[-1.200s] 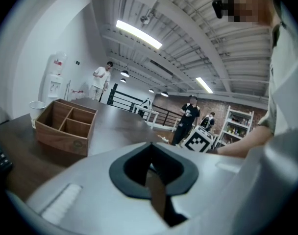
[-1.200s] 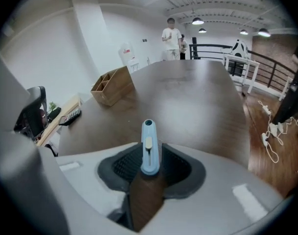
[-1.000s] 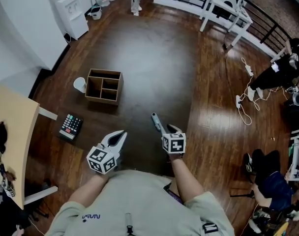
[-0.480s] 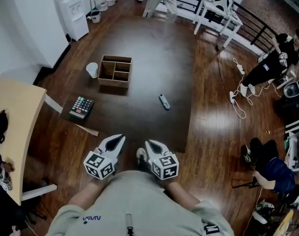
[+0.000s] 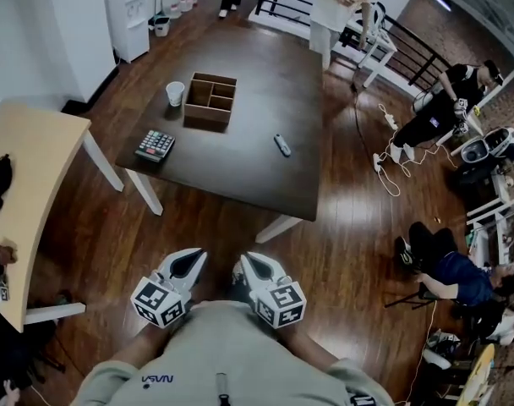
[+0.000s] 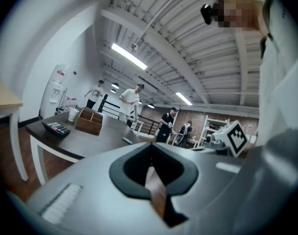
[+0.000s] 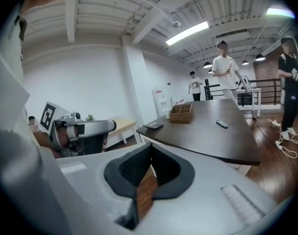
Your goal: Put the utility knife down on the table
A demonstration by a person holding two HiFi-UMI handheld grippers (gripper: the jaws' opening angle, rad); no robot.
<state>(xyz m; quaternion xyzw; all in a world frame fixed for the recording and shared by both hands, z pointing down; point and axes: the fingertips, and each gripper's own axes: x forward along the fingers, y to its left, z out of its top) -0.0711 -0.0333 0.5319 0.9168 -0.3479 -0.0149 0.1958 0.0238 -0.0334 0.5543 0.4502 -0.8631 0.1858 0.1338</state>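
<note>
Grey knife [image 5: 281, 145] (tabletop [image 5: 240, 172]) beyond right claw [image 5: 243, 259]

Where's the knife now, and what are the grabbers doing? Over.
Both shut, empty: left gripper, right gripper. Utility knife flat on table, apart from both. Nothing in the way.

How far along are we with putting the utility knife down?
Done: the utility knife lies on the table, free of either tool. In hand: nothing; the left tool and right tool are shut and empty, short of the table. Left: nothing apparent.
</note>
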